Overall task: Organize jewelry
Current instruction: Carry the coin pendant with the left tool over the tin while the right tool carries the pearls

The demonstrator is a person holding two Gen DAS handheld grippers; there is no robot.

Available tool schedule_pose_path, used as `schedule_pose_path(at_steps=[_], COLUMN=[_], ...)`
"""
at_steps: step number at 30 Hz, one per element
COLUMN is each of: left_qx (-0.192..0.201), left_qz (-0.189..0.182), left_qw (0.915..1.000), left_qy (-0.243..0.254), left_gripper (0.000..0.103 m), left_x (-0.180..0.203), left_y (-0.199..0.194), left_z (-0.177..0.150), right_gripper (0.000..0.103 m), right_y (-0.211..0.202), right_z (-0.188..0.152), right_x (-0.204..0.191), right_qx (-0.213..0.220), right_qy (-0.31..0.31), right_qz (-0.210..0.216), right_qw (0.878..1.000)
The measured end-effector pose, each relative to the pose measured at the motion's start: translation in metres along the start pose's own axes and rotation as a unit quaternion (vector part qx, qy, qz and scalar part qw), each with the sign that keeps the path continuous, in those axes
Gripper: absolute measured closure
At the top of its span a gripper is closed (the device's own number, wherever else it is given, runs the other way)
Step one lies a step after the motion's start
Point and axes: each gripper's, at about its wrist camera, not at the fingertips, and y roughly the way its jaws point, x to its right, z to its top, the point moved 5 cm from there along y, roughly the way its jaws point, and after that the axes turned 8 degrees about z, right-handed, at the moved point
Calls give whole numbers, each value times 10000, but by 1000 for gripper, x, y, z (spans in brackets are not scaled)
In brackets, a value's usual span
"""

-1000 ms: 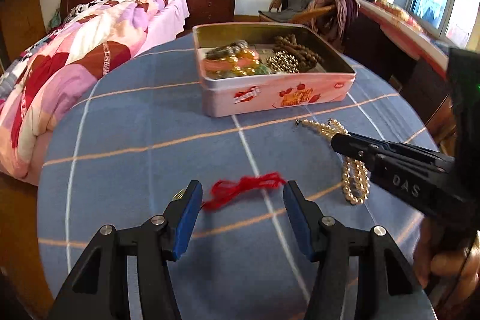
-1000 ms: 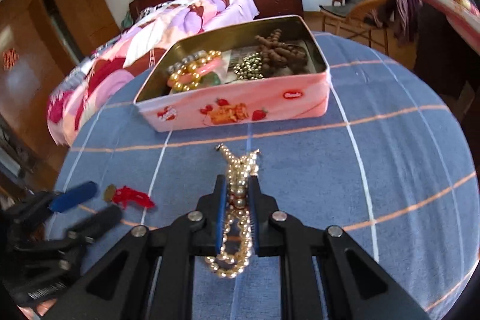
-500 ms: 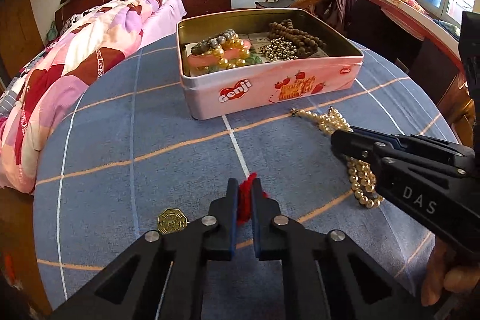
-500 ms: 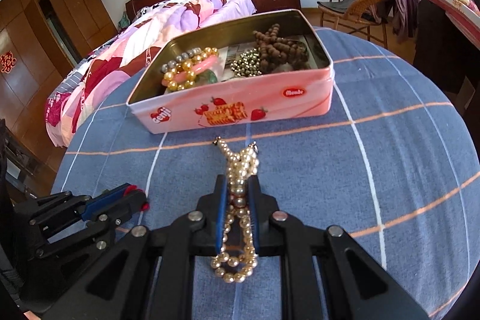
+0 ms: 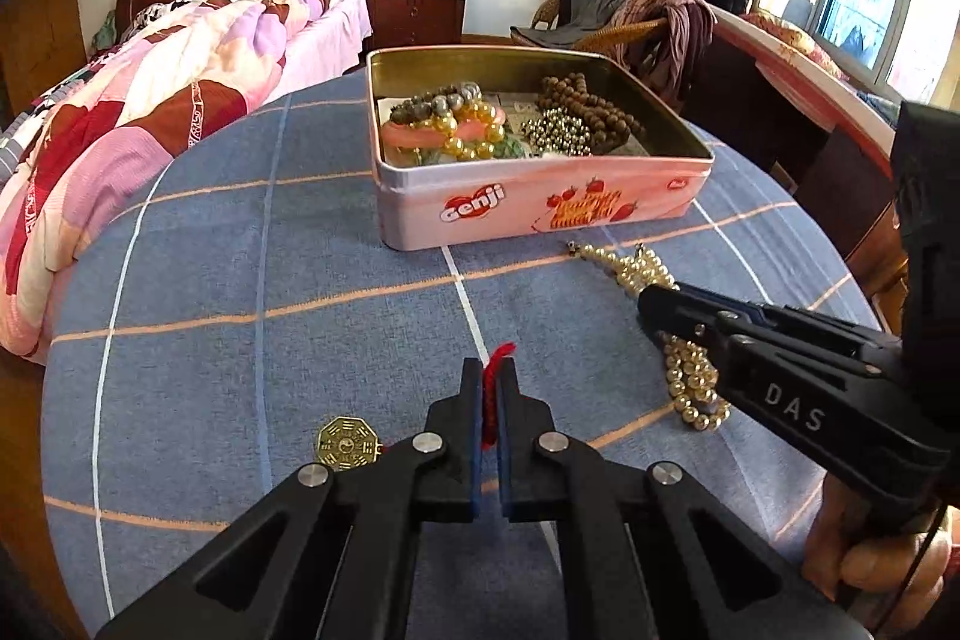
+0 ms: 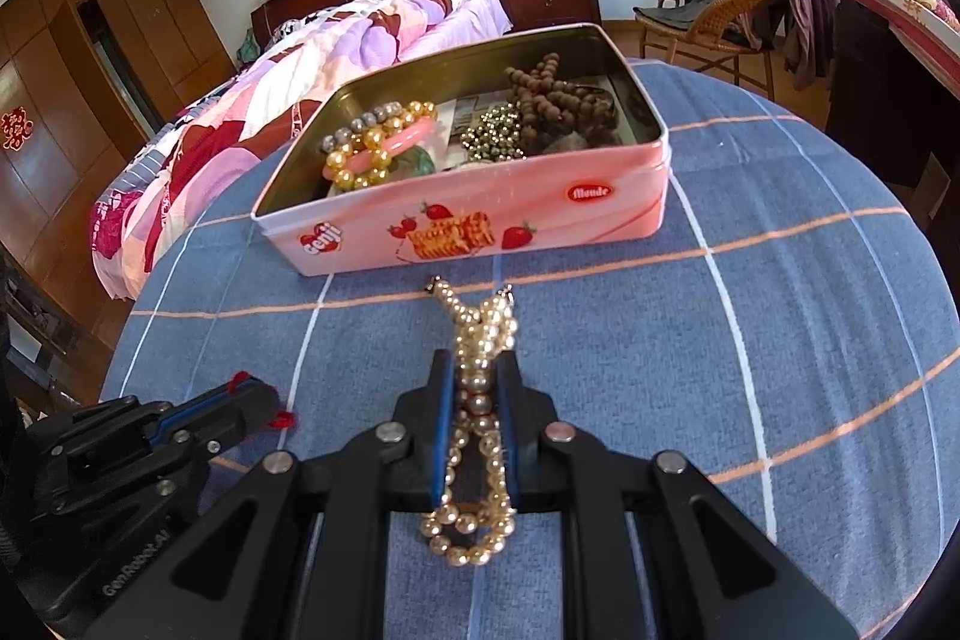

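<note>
Left gripper (image 5: 490,370) jaws narrow, pinched on red cord (image 5: 493,388); brass octagonal charm (image 5: 347,443) lies on bench (image 5: 240,340) just left of jaws, near front edge. Right gripper (image 6: 475,388) jaws clamped on pearl necklace (image 6: 480,334); strand ends reach toward pink tin (image 6: 480,220), loop hangs behind jaws. Tin sits open near far edge of bench, holding bead bracelets (image 5: 447,127) on left side, brown bead string (image 5: 591,106) on right side.

Pink tin (image 5: 540,205), blue checked tablecloth (image 5: 240,250)
</note>
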Motion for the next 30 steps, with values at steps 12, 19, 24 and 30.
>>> schedule_pose_path(at_steps=[12,19,24,30], left_qx=[515,955,1016,1049], left_qz=[-292,-497,-481,-499], left_qw=[9981,9935,9925,9917], left_qy=[-185,-362,-486,-554], left_gripper=[101,101,101,101], left_x=[-6,-29,-42,-44], left_y=[-33,-62,-65,-65], left_z=[18,24,23,23], right_gripper=[86,91,88,58], right_y=[-16,-47,-53,-14], right_z=[5,15,22,14], right_x=[7,7,7,14], right_qx=[300,651,693,-65], right_qy=[270,290,215,61], right_qz=[113,141,128,-127], right_qw=[9991,9974,9973,9999])
